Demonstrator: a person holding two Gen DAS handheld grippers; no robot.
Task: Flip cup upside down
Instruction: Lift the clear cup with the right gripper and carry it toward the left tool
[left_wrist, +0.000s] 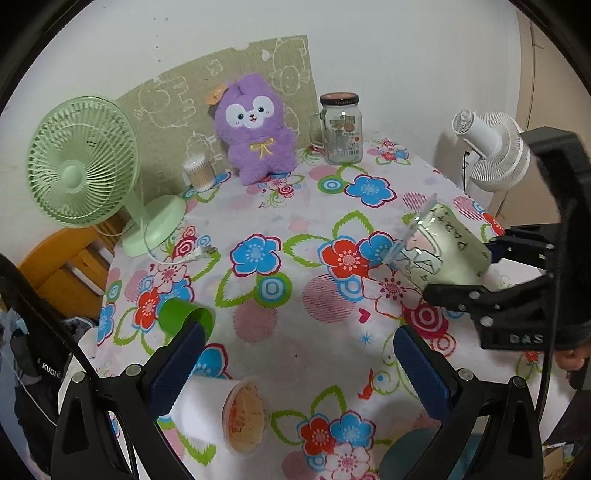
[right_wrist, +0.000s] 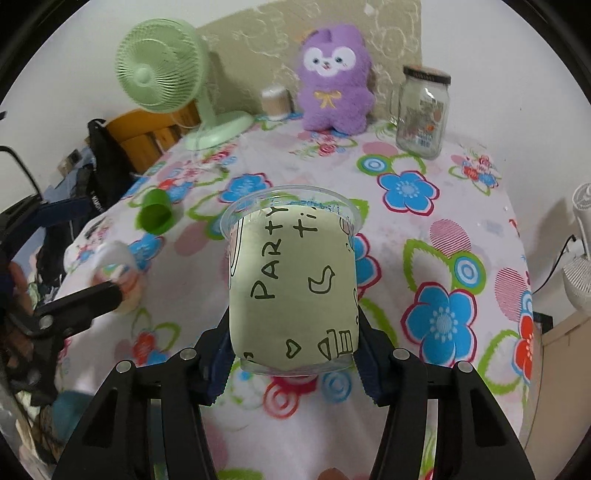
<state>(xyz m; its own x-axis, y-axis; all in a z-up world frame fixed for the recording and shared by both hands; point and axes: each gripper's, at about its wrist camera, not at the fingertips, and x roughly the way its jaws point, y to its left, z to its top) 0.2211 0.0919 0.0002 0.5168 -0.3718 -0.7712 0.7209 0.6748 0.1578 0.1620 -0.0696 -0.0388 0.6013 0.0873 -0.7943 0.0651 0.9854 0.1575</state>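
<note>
Right wrist view, centre frame: the right gripper (right_wrist: 293, 343) clamps the base end of a clear party cup (right_wrist: 291, 280), held tipped above the floral tablecloth (right_wrist: 424, 258), long axis running forward from the claw, rim farthest away. At lower frame in the left wrist view, the left gripper (left_wrist: 299, 362) gapes wide, empty.

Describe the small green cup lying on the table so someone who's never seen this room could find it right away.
Start at the mint green desk fan on the floral tablecloth, then come forward along that same edge. The small green cup lies on its side there, beside the left gripper. It is solid bright green and plain, unlike the printed clear cup in the right gripper.
</note>
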